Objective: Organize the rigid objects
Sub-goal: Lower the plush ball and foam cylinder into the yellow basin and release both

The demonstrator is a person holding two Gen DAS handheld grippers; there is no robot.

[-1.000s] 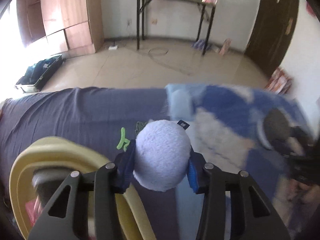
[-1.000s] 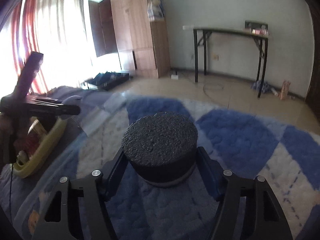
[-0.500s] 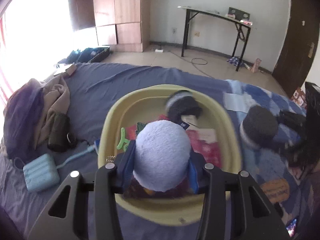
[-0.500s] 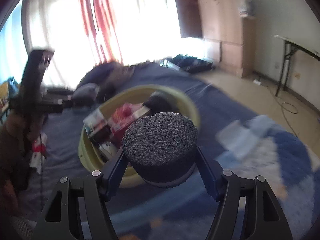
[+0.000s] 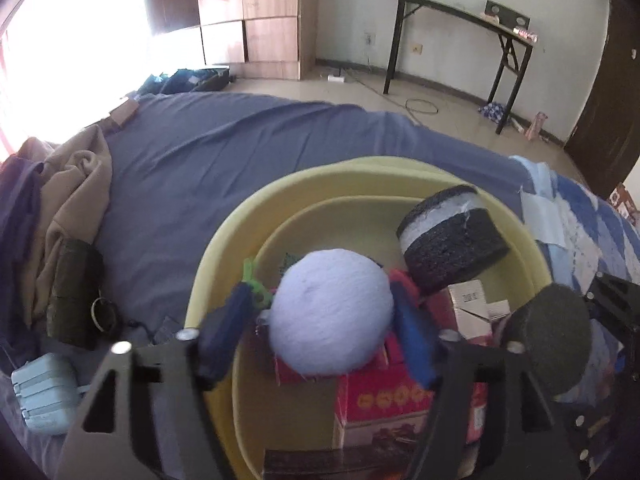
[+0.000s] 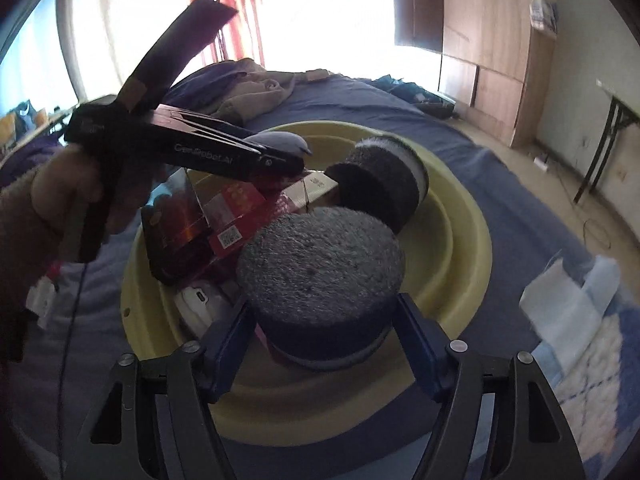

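A yellow basin (image 5: 240, 232) sits on the blue bed; it also shows in the right wrist view (image 6: 460, 224). My left gripper (image 5: 320, 336) is shut on a pale blue ball (image 5: 330, 312) and holds it over the basin. My right gripper (image 6: 324, 332) is shut on a dark grey foam disc (image 6: 320, 256), held above the basin's near side; that disc shows in the left wrist view (image 5: 548, 340). A second dark disc with a white band (image 5: 452, 236) lies tilted inside the basin beside red boxes (image 5: 380, 400) and a white-and-red carton (image 5: 472, 312).
Crumpled brown and purple clothes (image 5: 60, 184), a dark green pouch (image 5: 72, 288) and a light blue case (image 5: 44, 396) lie left of the basin. A blue-and-white patterned blanket (image 5: 580, 216) lies to its right. A black-legged table (image 5: 460, 36) and wooden wardrobe (image 5: 256, 12) stand behind.
Both grippers swung from the blanket toward the basin and now hang low over it. The blue ball and the dark disc stay gripped.
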